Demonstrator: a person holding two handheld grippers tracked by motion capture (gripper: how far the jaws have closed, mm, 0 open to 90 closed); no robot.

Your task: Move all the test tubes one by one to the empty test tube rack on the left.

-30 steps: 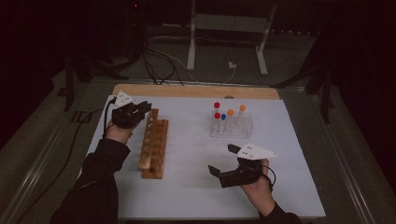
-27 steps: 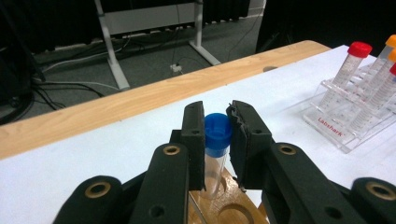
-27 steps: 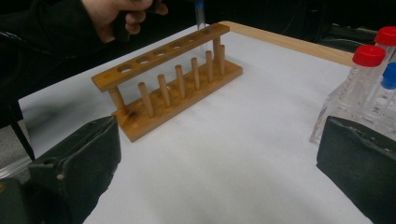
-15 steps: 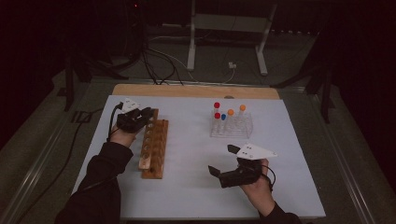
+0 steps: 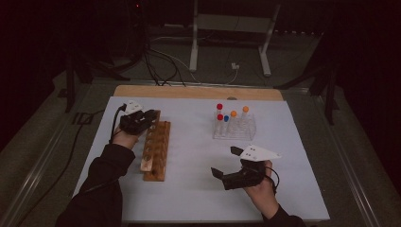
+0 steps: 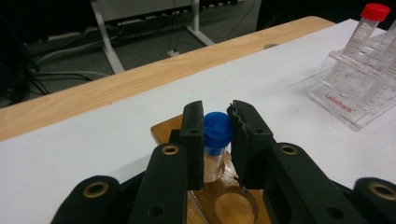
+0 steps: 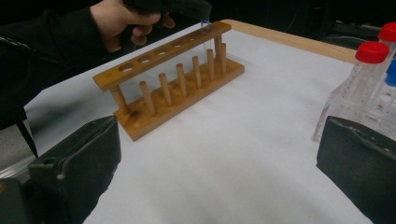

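A clear tube with a blue cap [image 6: 217, 133] stands upright in the far end hole of the wooden rack [image 5: 156, 151], and my left gripper [image 6: 217, 112] is shut on its cap from both sides. In the high view the left gripper [image 5: 147, 120] sits over that far end of the rack. My right gripper [image 5: 224, 161] rests near the front right of the white mat, jaws wide open with nothing between them. In the right gripper view the wooden rack [image 7: 173, 79] lies ahead, with the left hand and gripper [image 7: 177, 7] at its far end.
A clear plastic rack [image 5: 234, 127] stands at the back right with red-capped tubes [image 5: 219, 107], a blue-capped one [image 5: 226, 118] and an orange-capped one [image 5: 245, 109]. A bare wooden strip [image 5: 198, 91] runs along the table's far edge. The other holes of the wooden rack are empty.
My left gripper has shifted slightly nearer and lower over the rack's far end with the tube. The right gripper has kept still.
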